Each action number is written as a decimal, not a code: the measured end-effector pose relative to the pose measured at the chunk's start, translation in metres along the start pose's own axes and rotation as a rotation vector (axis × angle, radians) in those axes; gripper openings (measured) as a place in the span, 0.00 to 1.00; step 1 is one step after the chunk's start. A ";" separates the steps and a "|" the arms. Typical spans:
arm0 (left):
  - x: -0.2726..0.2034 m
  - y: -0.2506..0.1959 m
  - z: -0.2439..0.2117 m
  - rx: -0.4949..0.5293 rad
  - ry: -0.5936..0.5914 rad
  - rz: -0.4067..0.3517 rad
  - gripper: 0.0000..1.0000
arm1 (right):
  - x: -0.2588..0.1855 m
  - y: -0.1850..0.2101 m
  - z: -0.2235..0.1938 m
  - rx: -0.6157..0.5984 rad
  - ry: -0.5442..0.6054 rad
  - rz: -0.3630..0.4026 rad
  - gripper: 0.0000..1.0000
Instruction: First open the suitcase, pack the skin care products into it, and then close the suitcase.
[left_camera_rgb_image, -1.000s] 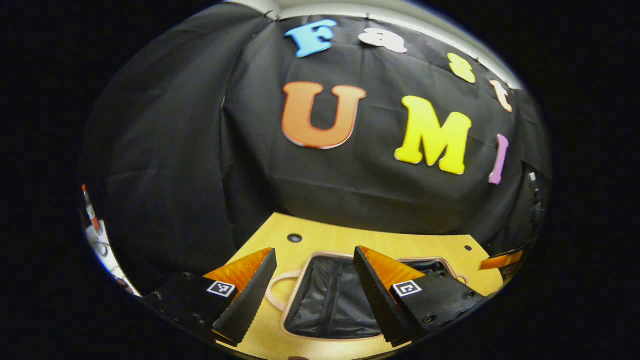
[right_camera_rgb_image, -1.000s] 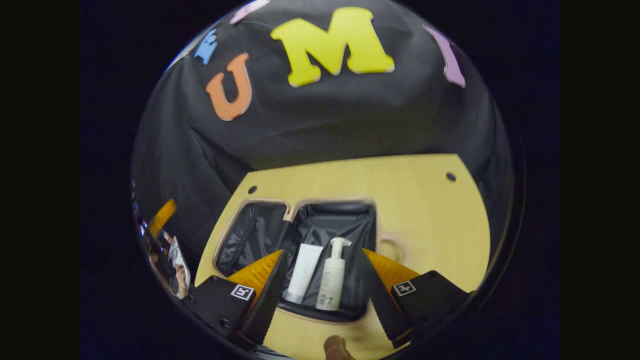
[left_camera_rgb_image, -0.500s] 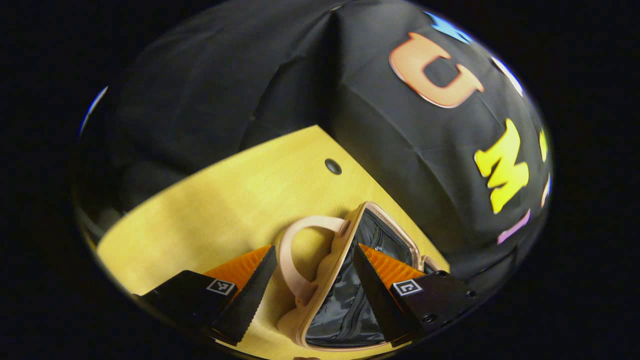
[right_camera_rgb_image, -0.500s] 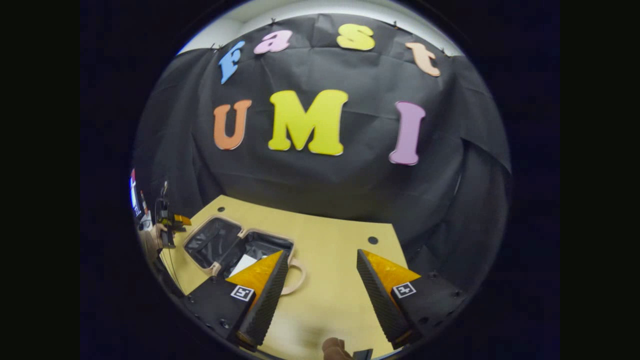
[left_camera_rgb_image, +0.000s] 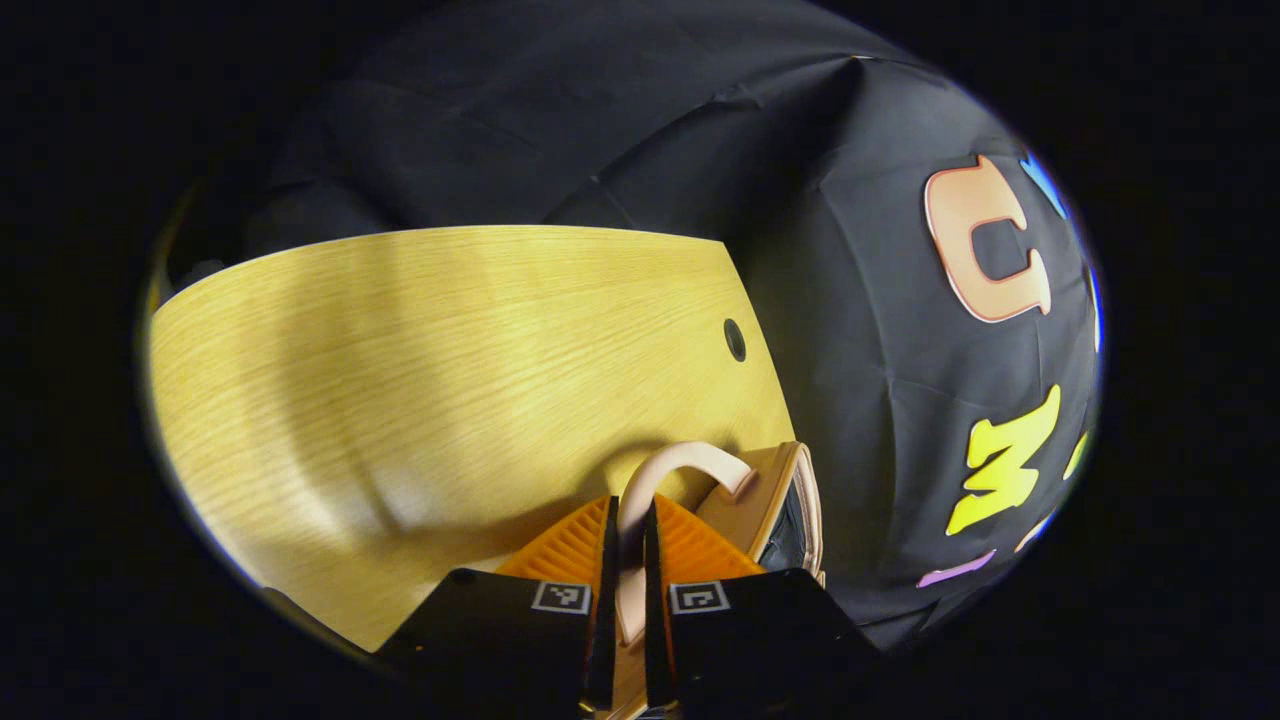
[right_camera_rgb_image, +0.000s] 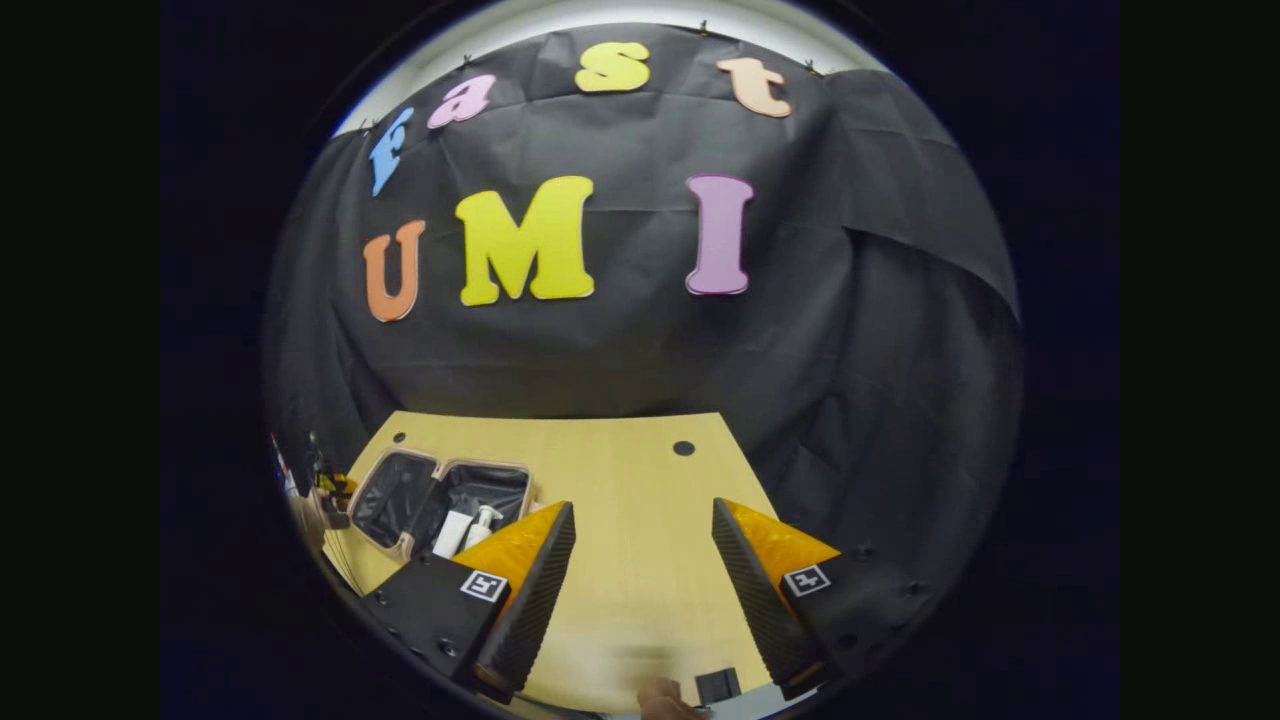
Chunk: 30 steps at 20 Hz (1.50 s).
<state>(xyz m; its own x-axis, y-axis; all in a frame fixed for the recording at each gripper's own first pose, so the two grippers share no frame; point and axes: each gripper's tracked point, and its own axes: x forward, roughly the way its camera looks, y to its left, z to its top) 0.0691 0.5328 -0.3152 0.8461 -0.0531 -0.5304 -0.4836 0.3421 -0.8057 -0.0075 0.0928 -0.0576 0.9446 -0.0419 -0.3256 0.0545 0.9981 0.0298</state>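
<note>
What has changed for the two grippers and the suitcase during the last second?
The left gripper swung toward the pink suitcase's curved handle and shut on it. The right gripper drew back from the open suitcase and remains open. The white tube and pump bottle stayed inside.

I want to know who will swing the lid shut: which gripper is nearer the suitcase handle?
Left. The left gripper is shut on the suitcase handle. The right gripper hangs open over bare table, with the suitcase off to its left.
</note>
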 end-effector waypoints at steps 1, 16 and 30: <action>-0.003 -0.001 0.000 0.009 0.003 -0.007 0.14 | -0.002 -0.004 0.001 0.025 0.000 -0.004 0.78; -0.119 -0.209 -0.018 0.560 -0.226 -0.173 0.03 | -0.018 -0.046 0.039 -0.009 -0.151 0.065 0.81; -0.148 -0.341 -0.245 0.898 -0.131 -0.405 0.03 | -0.030 -0.040 0.030 -0.098 -0.187 0.243 0.81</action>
<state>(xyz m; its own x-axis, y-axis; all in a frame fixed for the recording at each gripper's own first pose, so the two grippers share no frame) 0.0541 0.1941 -0.0262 0.9542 -0.2374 -0.1822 0.1509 0.9075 -0.3921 -0.0288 0.0528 -0.0209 0.9698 0.1996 -0.1402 -0.2028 0.9792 -0.0084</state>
